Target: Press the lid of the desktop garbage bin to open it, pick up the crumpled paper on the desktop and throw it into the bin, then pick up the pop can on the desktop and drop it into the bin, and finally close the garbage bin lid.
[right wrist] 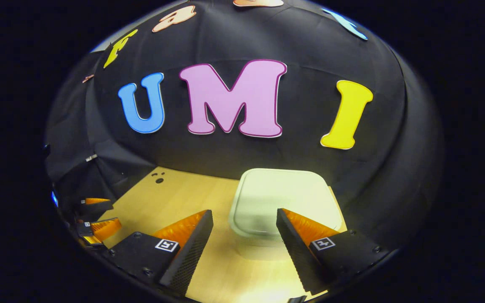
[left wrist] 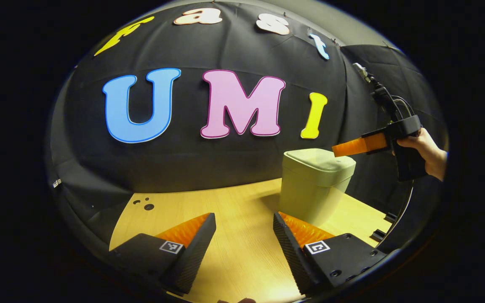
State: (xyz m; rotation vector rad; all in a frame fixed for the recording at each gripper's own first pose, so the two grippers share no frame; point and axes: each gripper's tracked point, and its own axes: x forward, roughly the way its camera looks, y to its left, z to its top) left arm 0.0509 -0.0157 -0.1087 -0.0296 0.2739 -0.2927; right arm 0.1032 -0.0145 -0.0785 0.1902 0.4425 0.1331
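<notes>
Right gripper view: our empty right gripper (right wrist: 244,219) hovers, jaws apart, above the closed garbage bin (right wrist: 284,198) near the desk's (right wrist: 175,198) far edge; left gripper (left wrist: 244,221) likewise spread; every step remains.

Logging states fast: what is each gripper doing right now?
Left gripper: open, holding nothing, over the table.
Right gripper: open, holding nothing, above the bin, whose lid is closed.
</notes>
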